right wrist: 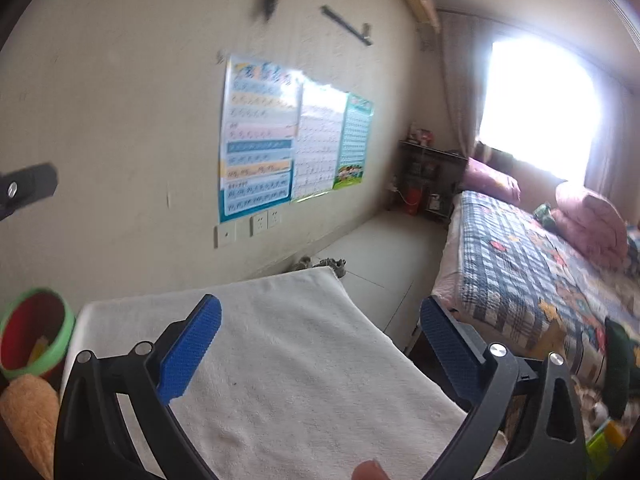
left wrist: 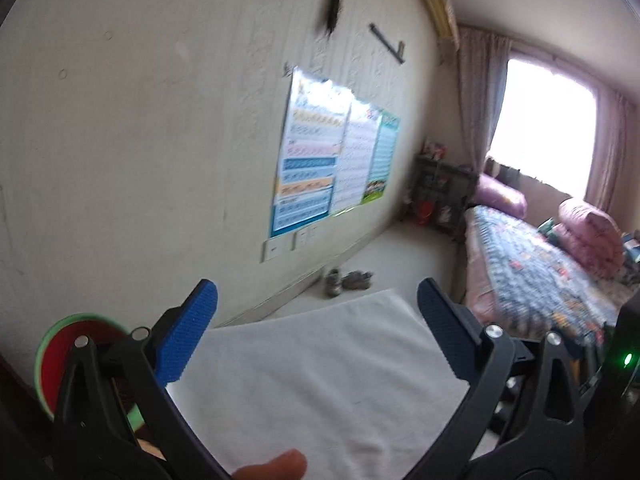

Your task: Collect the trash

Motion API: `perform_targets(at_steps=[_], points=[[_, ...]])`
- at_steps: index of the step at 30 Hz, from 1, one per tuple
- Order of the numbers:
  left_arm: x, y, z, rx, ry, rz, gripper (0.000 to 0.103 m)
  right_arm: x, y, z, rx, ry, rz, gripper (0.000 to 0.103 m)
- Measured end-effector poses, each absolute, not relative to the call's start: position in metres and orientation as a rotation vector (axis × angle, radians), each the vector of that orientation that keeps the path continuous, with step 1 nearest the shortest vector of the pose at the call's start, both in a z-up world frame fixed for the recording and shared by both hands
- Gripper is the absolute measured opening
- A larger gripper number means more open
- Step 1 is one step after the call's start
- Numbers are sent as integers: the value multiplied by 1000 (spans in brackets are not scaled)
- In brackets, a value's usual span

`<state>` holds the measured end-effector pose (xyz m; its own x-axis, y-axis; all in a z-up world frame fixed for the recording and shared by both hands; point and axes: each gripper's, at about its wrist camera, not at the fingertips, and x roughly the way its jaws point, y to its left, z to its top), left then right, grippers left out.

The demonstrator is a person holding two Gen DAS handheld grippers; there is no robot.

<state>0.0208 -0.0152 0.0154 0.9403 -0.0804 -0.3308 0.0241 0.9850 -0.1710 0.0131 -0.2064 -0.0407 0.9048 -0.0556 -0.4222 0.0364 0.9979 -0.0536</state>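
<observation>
My left gripper (left wrist: 316, 304) is open and empty, held above a table covered with a white cloth (left wrist: 304, 376). My right gripper (right wrist: 320, 320) is open and empty above the same cloth (right wrist: 288, 364). A small round bin, green outside and red inside, stands at the table's left end, in the left wrist view (left wrist: 56, 364) partly behind my left finger, and in the right wrist view (right wrist: 34, 332) with a yellowish scrap inside. No loose trash shows on the cloth.
A wall with posters (right wrist: 280, 148) and sockets (right wrist: 262, 224) runs behind the table. A bed with a patchwork quilt (right wrist: 532, 280) stands to the right. Shoes (left wrist: 348, 280) lie on the floor by the wall. An orange fuzzy thing (right wrist: 28, 416) lies below the bin.
</observation>
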Motion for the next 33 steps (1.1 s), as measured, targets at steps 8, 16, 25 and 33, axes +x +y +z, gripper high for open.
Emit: perform_targets(at_steps=[8, 16, 25, 33], points=[[1, -28, 8, -115, 376, -58, 98, 18, -228, -40, 105, 496, -49, 96], [-8, -15, 8, -111, 388, -42, 98, 14, -221, -43, 95, 508, -47, 96], [-5, -6, -1, -87, 416, -32, 98, 18, -217, -50, 79, 528, -46, 96], [-2, -2, -5, -89, 434, -39, 98, 22, -219, -56, 91, 552, -55, 96]])
